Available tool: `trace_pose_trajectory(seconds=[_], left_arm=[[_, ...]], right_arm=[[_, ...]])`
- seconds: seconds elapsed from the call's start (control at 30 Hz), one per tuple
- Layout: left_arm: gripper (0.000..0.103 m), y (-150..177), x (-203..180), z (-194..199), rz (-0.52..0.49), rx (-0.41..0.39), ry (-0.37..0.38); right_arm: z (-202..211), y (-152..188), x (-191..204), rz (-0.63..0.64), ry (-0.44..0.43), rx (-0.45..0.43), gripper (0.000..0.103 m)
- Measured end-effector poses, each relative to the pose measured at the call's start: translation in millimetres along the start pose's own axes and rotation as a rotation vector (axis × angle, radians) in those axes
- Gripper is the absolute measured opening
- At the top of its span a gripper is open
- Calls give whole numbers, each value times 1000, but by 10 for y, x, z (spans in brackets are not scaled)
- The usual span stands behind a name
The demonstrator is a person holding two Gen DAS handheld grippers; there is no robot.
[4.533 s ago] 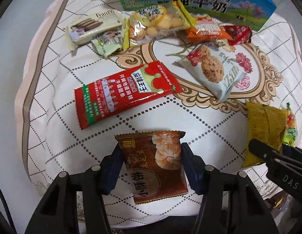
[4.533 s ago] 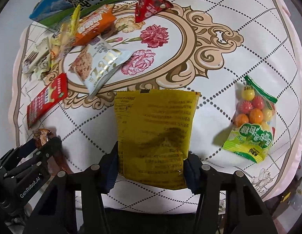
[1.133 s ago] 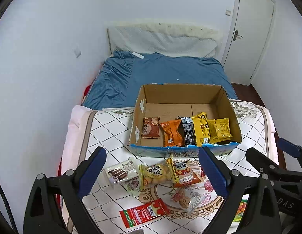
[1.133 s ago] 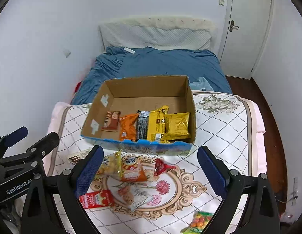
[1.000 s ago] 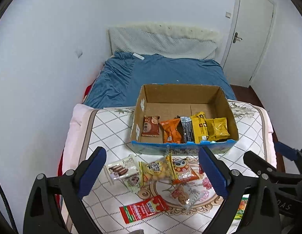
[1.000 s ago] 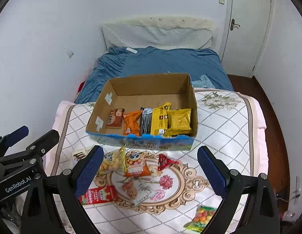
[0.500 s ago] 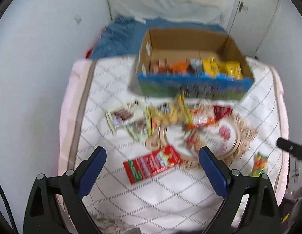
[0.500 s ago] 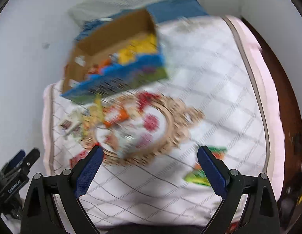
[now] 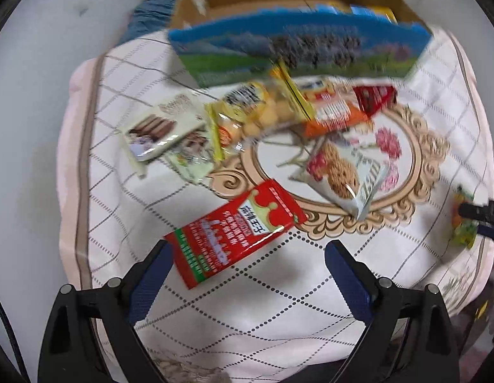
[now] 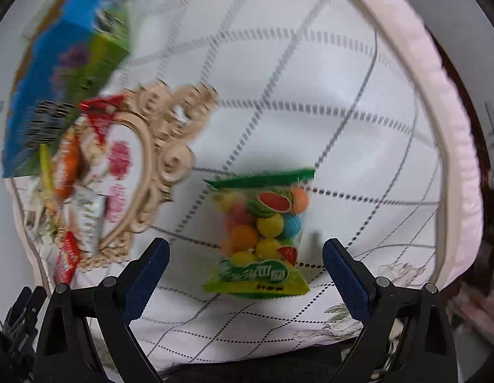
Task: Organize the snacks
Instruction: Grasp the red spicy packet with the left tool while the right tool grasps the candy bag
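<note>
My left gripper (image 9: 247, 274) is open and empty, low over the quilted table cover, with a red snack packet (image 9: 235, 233) lying just ahead of its left finger. My right gripper (image 10: 245, 271) is open and empty, its fingers on either side of a green bag of coloured candy balls (image 10: 262, 236) that lies flat on the cover. The cardboard box (image 9: 298, 41) with a blue and green front stands at the far edge and holds packets. Loose snacks lie before it: a cookie packet (image 9: 342, 172), an orange packet (image 9: 333, 111), a yellow biscuit bag (image 9: 256, 111), a wafer packet (image 9: 160, 127).
The cover's pink edge (image 10: 451, 146) runs close on the right, with the floor beyond. The right gripper's tip shows at the right edge of the left wrist view (image 9: 480, 217), over the candy bag. A small red packet (image 9: 374, 99) lies by the box.
Both grippers have dropped from high above the table down close to the cover. The left has come over the red packet, the right over the candy bag. Both stay open.
</note>
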State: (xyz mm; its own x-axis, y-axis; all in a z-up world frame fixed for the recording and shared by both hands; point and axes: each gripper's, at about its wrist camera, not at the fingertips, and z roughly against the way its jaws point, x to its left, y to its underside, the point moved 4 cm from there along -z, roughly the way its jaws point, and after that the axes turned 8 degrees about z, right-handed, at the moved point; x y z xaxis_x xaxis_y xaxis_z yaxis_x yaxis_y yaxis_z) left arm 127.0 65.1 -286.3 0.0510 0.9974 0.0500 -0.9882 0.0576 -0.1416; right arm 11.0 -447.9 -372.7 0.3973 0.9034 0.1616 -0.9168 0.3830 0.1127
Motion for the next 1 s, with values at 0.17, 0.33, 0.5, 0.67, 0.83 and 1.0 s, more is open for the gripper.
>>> trace_pose_trajectory(seconds=[0.17, 0.33, 0.5, 0.67, 0.83, 1.0], left_arm=[[97, -43, -104, -226, -160, 72, -10], [97, -122, -165, -335, -321, 123, -9], [97, -181, -243, -497, -486, 183, -9], [97, -185, -297, -775, -583, 292, -1], [96, -196, -298, -897, -569, 344, 28], [72, -296, -79, -886, -365, 346, 71]], right_arm=[[-62, 10, 116, 52, 25, -13, 65], [-67, 51, 544, 183, -7, 5, 56], [-136, 73, 943, 281, -16, 49, 57], [-188, 29, 1193, 334, -3, 83, 56], [-219, 38, 1328, 361, 20, 101, 56], [-233, 53, 1397, 354, 6, 101, 56]])
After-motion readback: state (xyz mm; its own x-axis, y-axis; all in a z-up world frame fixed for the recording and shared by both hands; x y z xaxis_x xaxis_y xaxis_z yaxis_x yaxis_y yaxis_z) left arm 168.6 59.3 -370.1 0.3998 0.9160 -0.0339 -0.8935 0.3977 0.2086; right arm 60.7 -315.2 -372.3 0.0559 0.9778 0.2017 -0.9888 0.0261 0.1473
